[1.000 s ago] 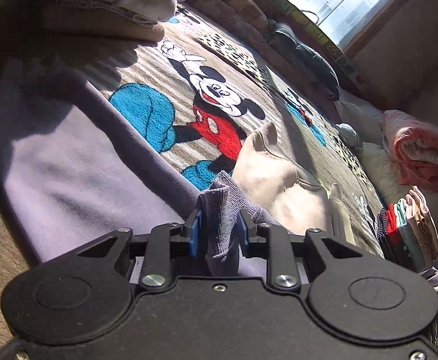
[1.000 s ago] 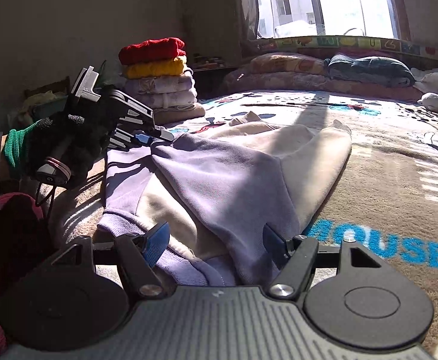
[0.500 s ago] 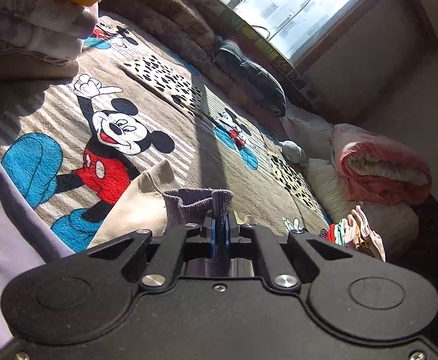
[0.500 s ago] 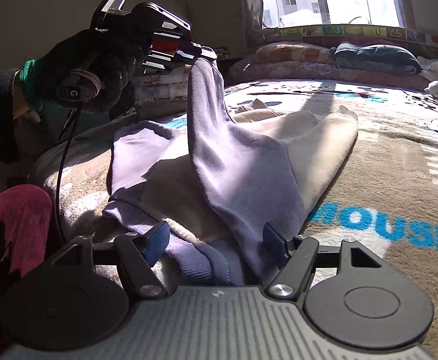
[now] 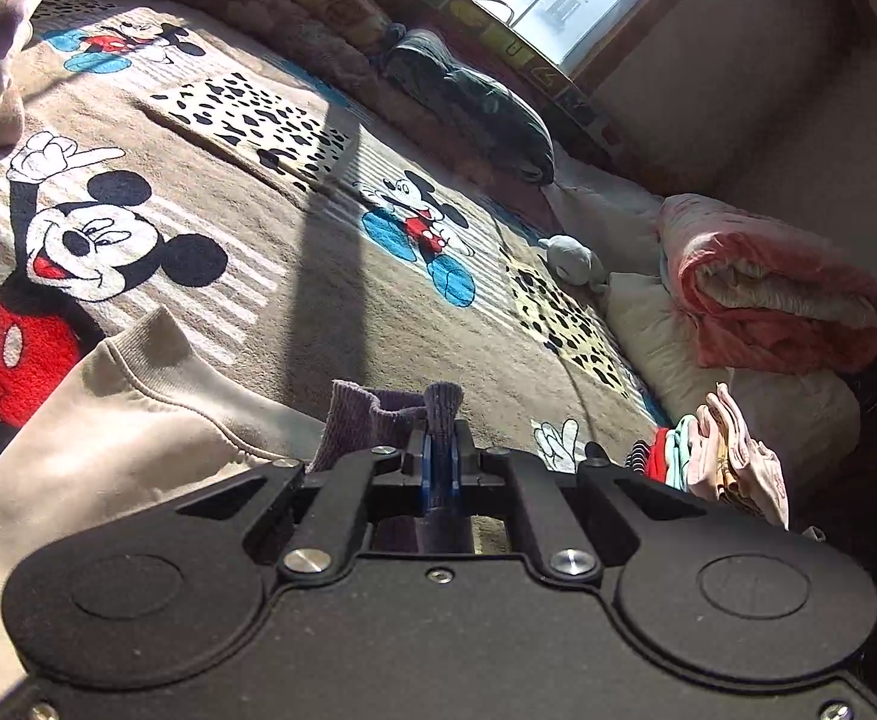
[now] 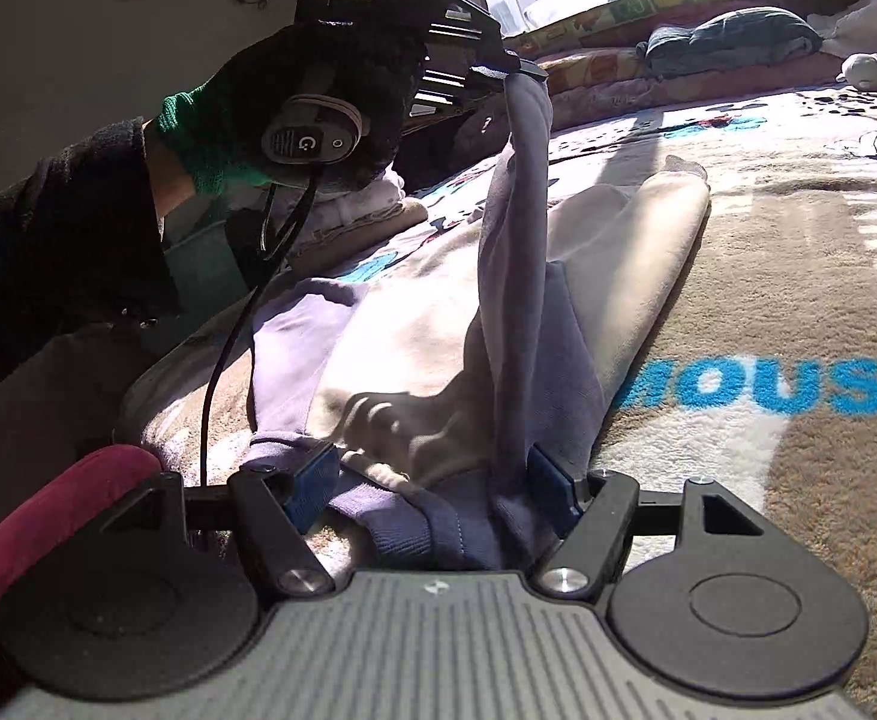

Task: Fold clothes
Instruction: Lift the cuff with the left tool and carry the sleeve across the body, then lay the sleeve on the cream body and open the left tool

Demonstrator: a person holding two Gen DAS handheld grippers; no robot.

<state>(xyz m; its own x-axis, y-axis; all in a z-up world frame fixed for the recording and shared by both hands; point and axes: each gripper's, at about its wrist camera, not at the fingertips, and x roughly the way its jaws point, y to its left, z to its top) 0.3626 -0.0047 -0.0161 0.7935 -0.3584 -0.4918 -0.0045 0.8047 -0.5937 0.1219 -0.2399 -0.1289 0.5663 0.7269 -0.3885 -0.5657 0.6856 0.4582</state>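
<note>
Within 1 second the left gripper (image 5: 438, 450) has clenched on the lilac sleeve cuff (image 5: 441, 405) and risen; in the right wrist view the sleeve (image 6: 519, 228) now hangs taut from the upper centre of the frame down to the sweatshirt (image 6: 414, 360) lying at centre on the blanket (image 6: 798, 276). The sleeve fold looks underway, probably heading across the body. The right gripper (image 6: 432, 480), bottom centre, stands released, its jaws wide either side of the hem. Open blanket fills the right half; a folded stack (image 6: 354, 216) crowds the left.
</note>
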